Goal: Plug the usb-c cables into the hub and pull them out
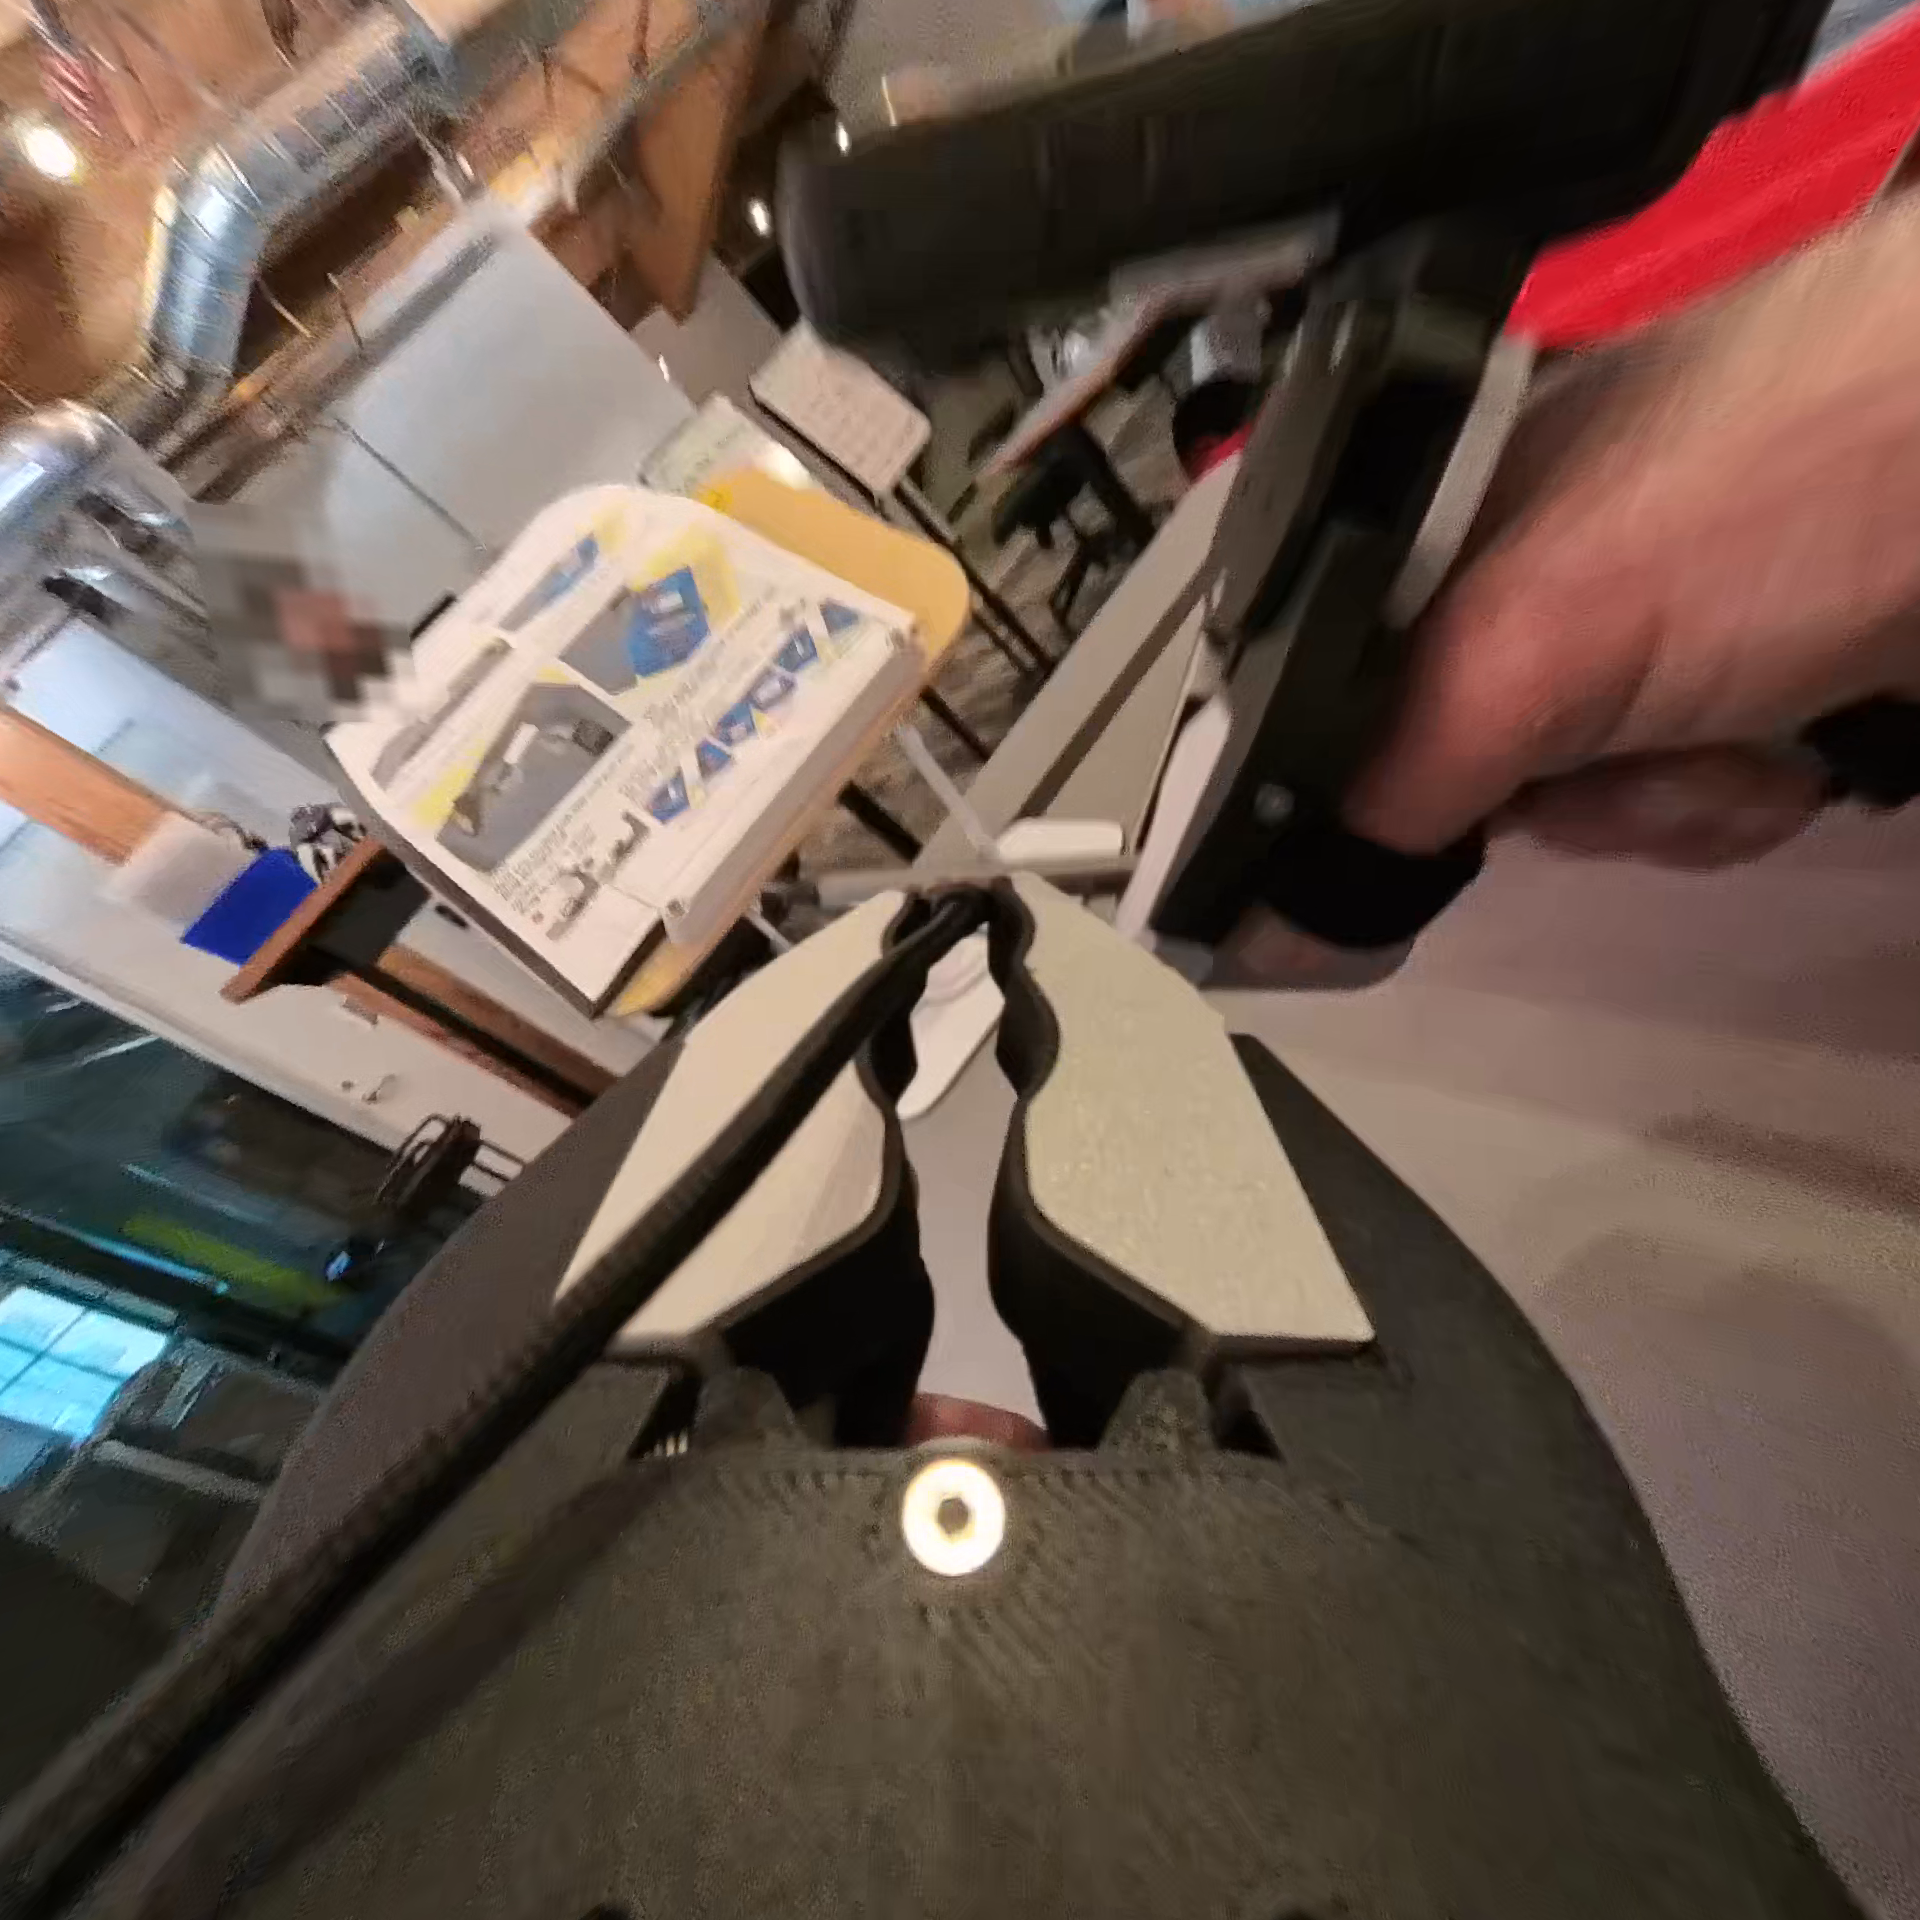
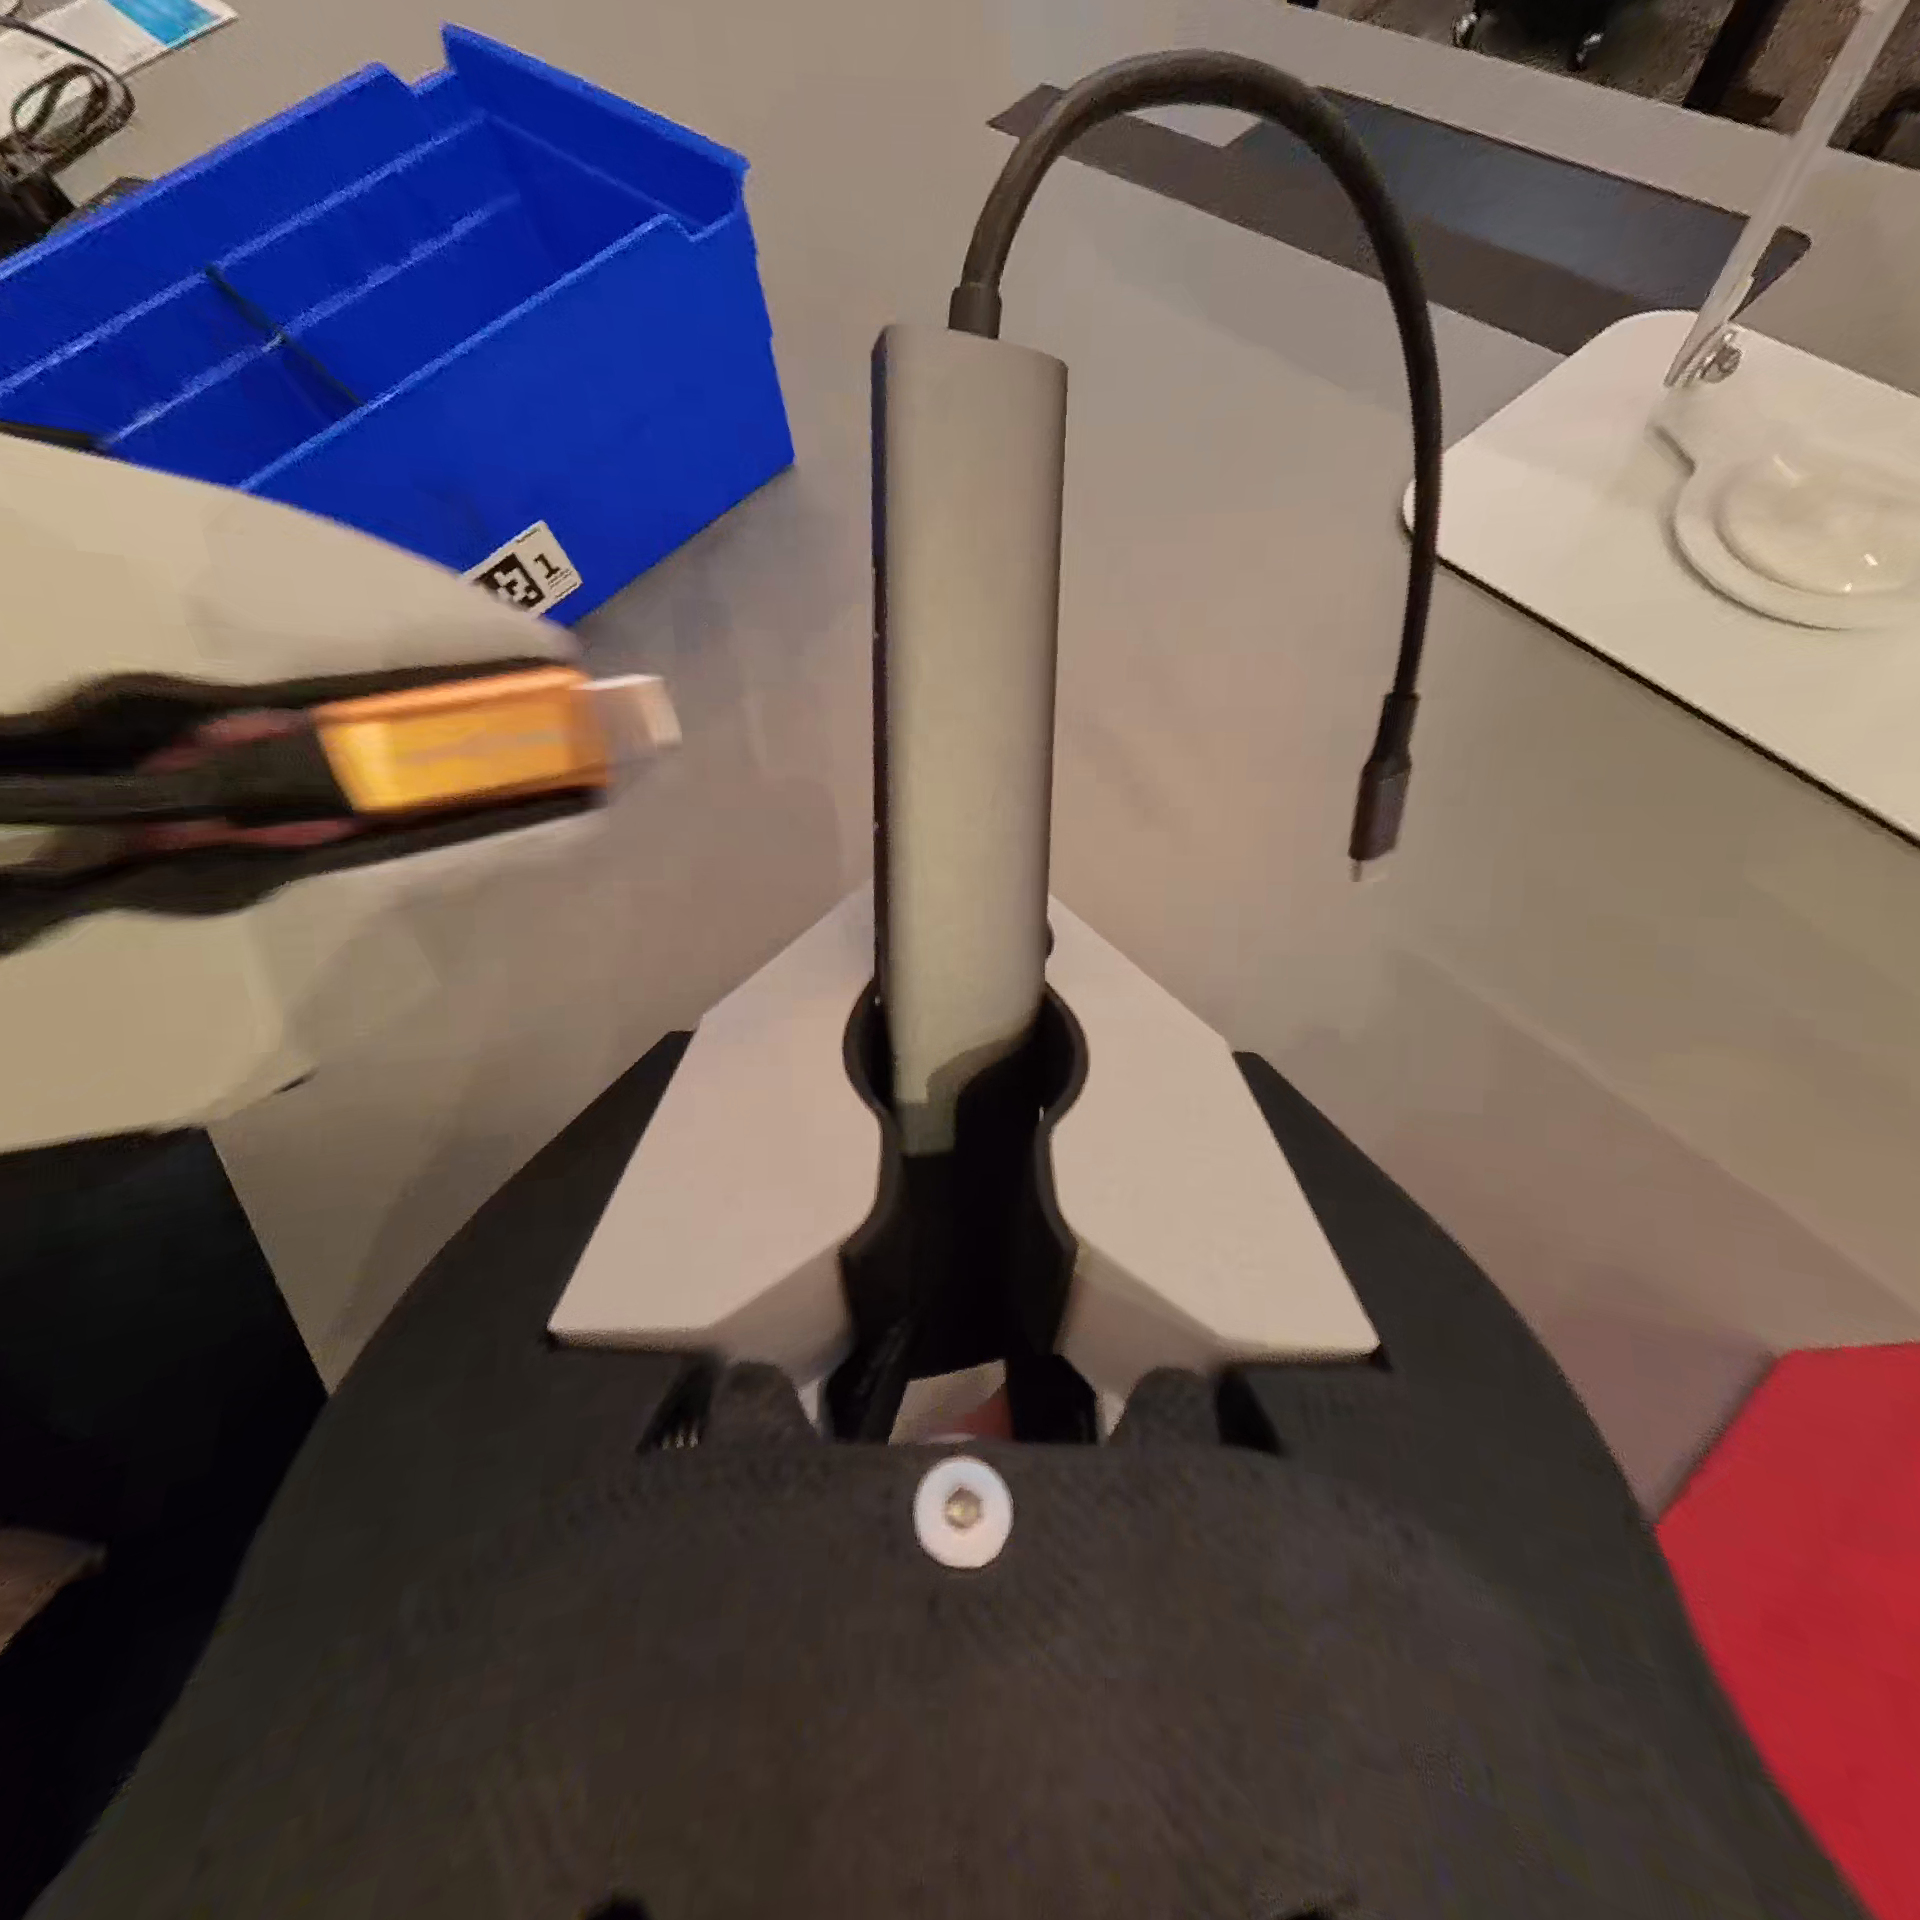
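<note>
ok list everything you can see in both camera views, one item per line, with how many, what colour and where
hub: one, grey, held upright in the right tongs, raised off the table
hub cable: one, black, arching from the hub's top, plug hanging free
cable plug: one, orange with silver tip, left of the hub, not inserted
bin: one, blue, with dividers, on the table far left
table: one, grey, beneath everything
stand: one, white base with a clear post, on the table at right
printed sheet: one, white with blue and yellow, background of the left view
left tongs: shut on a black cable
right tongs: shut on the hub
hand: one, holding the right tongs
</note>
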Motion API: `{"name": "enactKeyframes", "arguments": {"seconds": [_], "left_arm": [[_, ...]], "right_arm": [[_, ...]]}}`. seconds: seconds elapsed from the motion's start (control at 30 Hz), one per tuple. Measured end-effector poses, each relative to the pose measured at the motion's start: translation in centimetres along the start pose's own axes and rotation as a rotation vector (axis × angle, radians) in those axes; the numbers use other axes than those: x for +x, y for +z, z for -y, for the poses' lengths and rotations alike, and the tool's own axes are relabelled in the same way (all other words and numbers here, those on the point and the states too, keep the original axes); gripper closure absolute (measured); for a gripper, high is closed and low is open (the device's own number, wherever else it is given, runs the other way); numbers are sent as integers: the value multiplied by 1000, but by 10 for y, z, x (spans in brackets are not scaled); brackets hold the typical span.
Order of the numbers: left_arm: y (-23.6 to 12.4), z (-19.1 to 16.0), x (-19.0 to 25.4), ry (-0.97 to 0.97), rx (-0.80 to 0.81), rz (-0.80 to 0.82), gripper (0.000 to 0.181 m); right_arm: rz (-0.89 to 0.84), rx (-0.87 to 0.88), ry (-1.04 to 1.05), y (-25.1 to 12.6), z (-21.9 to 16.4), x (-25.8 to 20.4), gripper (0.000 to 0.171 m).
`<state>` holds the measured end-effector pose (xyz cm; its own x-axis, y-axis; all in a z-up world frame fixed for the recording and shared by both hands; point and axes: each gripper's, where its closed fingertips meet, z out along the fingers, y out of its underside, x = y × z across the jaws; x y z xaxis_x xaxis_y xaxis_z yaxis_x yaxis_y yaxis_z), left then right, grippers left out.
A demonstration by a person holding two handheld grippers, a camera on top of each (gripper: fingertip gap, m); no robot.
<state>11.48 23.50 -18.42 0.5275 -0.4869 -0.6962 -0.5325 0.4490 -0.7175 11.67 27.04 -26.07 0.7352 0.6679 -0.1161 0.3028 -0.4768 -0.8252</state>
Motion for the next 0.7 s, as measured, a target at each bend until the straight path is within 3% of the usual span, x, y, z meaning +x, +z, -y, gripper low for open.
{"name": "enactKeyframes", "arguments": {"seconds": [0.07, 0.2, 0.3, 0.47, 0.7], "left_arm": [[4, -14, 3, -48, -11, -33, 170], [-4, -8, -5, -158, 37, -62, 170], [-11, -13, -1, -117, 34, -112, 170], [-13, -37, 5, -241, -39, -166, 170], [-20, -67, 12, -366, -111, -234, 170]], "right_arm": [[-12, -2, -36, -3, 3, -3, 158], [-50, -11, -49, -4, 1, 6, 158], [-55, -29, -65, -6, -1, 8, 158], [-82, -162, -131, 3, -30, 10, 157], [-82, -222, -165, 6, -54, 7, 157]]}}
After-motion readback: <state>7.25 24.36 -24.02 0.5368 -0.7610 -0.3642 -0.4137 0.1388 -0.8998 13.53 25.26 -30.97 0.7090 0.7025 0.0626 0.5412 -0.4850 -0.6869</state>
